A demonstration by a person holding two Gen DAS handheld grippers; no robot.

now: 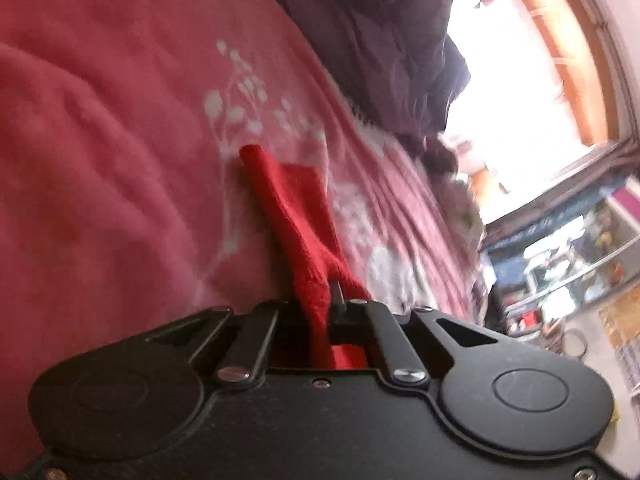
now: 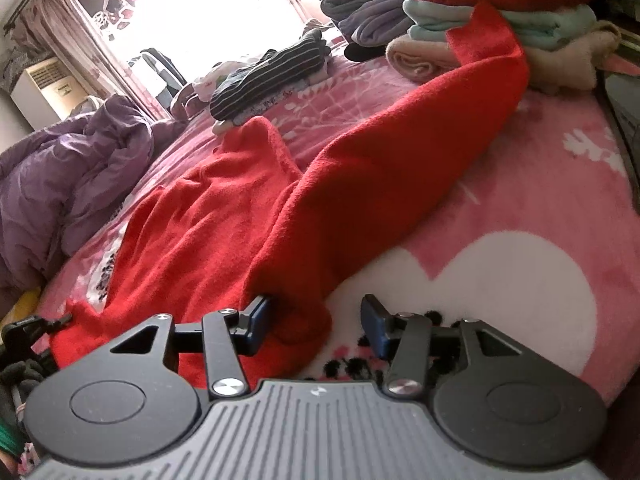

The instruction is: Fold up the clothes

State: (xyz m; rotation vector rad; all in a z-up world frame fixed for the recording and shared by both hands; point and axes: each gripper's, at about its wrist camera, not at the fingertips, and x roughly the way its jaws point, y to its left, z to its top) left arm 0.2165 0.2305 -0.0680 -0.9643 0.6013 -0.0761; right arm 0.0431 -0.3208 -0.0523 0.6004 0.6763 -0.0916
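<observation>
A red fleece garment (image 2: 224, 216) is spread on the pink bed (image 2: 520, 200), its sleeve stretched up and rightward toward stacked clothes (image 2: 500, 24). A fold is clamped in the closed left tongs (image 1: 320, 300); the right tongs (image 2: 314, 326) are held open around its hem.

We count one red garment (image 2: 248, 216) spread on one pink bed (image 2: 540, 200). One purple quilt (image 2: 68, 176), one striped dark garment (image 2: 272, 76). One folded stack (image 2: 520, 24) of about four pieces, plus one grey-purple pile (image 2: 360, 8). Two hand-held grippers: left (image 1: 336, 300), right (image 2: 316, 328).
</observation>
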